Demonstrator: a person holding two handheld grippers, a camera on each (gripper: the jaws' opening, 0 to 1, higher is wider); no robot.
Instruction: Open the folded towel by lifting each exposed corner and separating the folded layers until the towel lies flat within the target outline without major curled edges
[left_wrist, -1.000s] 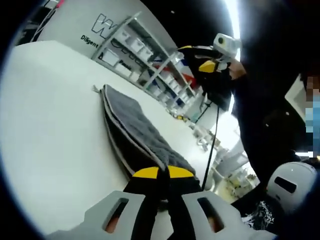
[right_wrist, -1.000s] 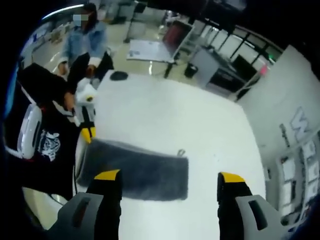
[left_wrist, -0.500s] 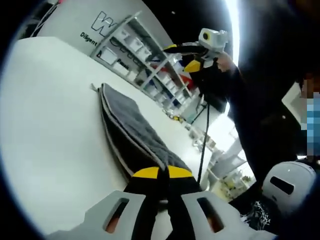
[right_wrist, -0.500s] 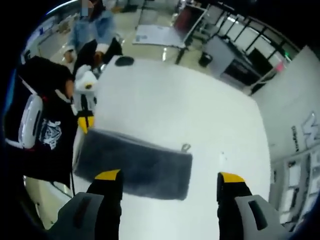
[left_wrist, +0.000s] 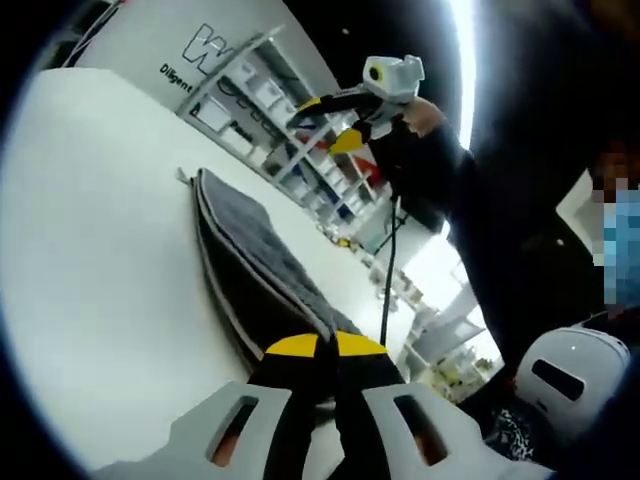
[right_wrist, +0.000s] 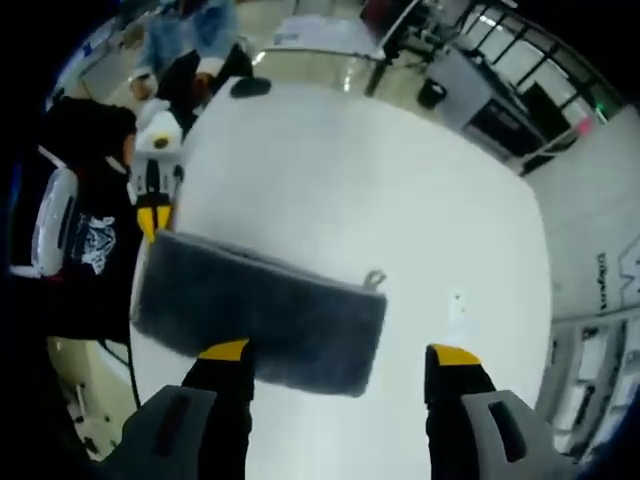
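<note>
The towel (right_wrist: 262, 318) lies folded near the desk (right_wrist: 400, 200) edge closest to the person, one end clenched in the left gripper (left_wrist: 316, 350), while the right gripper (right_wrist: 338, 352), jaws spread and empty, has risen higher above it, so unfolding hasn't begun.

Grey towel (right_wrist: 260, 315), white table (right_wrist: 400, 230)

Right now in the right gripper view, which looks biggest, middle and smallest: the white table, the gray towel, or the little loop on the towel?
1. White table
2. Gray towel
3. Little loop, tiny at the towel's edge
</note>
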